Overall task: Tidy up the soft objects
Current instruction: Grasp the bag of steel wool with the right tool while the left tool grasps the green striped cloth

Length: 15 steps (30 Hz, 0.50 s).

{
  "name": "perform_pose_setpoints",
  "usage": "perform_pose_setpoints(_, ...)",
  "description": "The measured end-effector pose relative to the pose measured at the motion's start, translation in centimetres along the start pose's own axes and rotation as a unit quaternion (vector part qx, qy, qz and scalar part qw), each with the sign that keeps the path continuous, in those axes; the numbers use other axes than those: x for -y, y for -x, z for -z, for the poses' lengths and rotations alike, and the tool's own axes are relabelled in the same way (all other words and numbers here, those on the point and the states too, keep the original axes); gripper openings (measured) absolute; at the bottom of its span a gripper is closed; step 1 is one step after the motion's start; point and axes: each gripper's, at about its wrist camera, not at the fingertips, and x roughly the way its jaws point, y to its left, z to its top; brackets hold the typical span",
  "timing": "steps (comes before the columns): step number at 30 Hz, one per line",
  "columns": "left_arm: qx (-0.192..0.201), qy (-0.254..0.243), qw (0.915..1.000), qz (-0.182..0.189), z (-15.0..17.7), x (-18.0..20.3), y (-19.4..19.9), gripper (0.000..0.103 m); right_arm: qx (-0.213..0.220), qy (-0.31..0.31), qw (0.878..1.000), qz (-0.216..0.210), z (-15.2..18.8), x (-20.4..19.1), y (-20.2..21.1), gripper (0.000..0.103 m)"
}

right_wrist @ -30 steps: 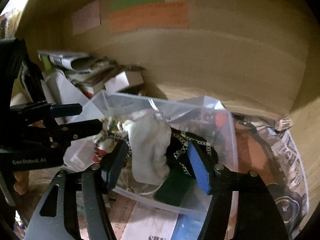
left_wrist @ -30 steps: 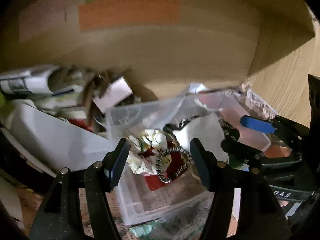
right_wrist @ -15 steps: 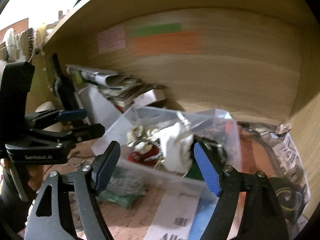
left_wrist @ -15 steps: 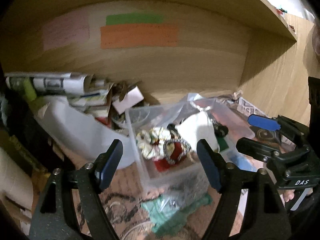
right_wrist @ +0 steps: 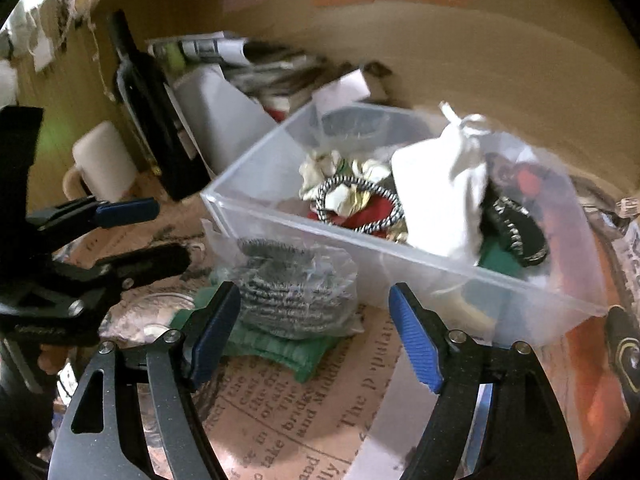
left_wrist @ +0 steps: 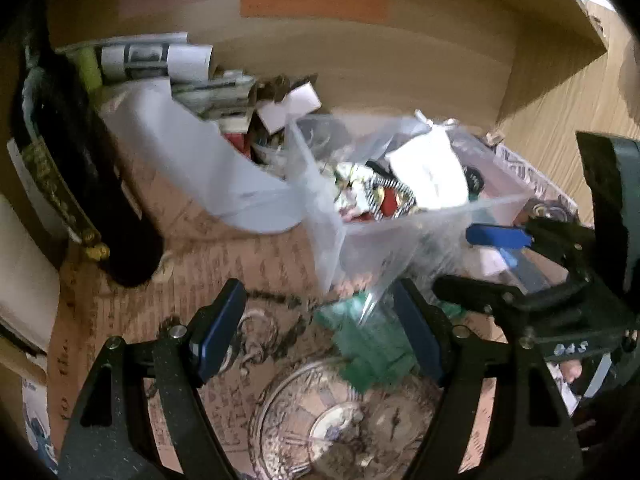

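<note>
A clear plastic bin (right_wrist: 440, 264) (left_wrist: 320, 184) stands on the printed shelf liner. It holds a white cloth pouch (right_wrist: 444, 196) (left_wrist: 428, 176), a striped hair tie (right_wrist: 356, 204), a crumpled patterned cloth (right_wrist: 344, 168) and a black trimmed item (right_wrist: 516, 224). In front of the bin a bagged grey scrubber (right_wrist: 296, 288) lies on a green cloth (right_wrist: 288, 352) (left_wrist: 368, 344). My left gripper (left_wrist: 320, 332) is open and empty in front of the bin. My right gripper (right_wrist: 316, 328) is open and empty, just short of the scrubber.
A dark bottle (right_wrist: 156, 112) (left_wrist: 76, 168), a white mug (right_wrist: 104, 160), a white folder (left_wrist: 192, 160) and stacked papers (left_wrist: 160, 60) fill the left back. The wooden shelf wall (right_wrist: 500, 60) with coloured notes stands behind. The side panel (left_wrist: 560, 92) is on the right.
Both grippers have pulled back from above the bin and now point lower. The scrubber and green cloth in front of the bin have come into view. Both stay open and empty.
</note>
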Motion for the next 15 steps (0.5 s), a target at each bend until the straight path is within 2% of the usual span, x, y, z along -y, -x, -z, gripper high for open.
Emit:
perform_pose_setpoints(3,-0.013,0.004,0.9999,0.003,0.7,-0.1,-0.6,0.076,-0.013,-0.008,1.0,-0.007,0.1,0.2,-1.0,0.074)
perform_pose_setpoints(5,-0.02,0.003,0.9998,0.009,1.1,0.0,-1.0,0.076,-0.018,-0.012,1.0,-0.015,0.1,0.3,-1.2,0.07)
perform_pose_setpoints(7,-0.024,-0.001,0.9996,0.014,1.3,0.3,-1.2,0.076,-0.02,-0.01,0.999,-0.024,0.2,0.2,-1.4,0.054)
perform_pose_setpoints(13,-0.041,-0.007,0.9987,0.028,1.6,1.4,-2.0,0.076,-0.011,0.003,1.0,-0.019,0.5,-0.5,-0.8,0.031)
perform_pose_setpoints(15,-0.046,-0.009,0.9985,0.03,1.7,1.7,-2.3,0.076,-0.002,0.0,1.0,-0.021,0.6,-0.4,0.0,0.026)
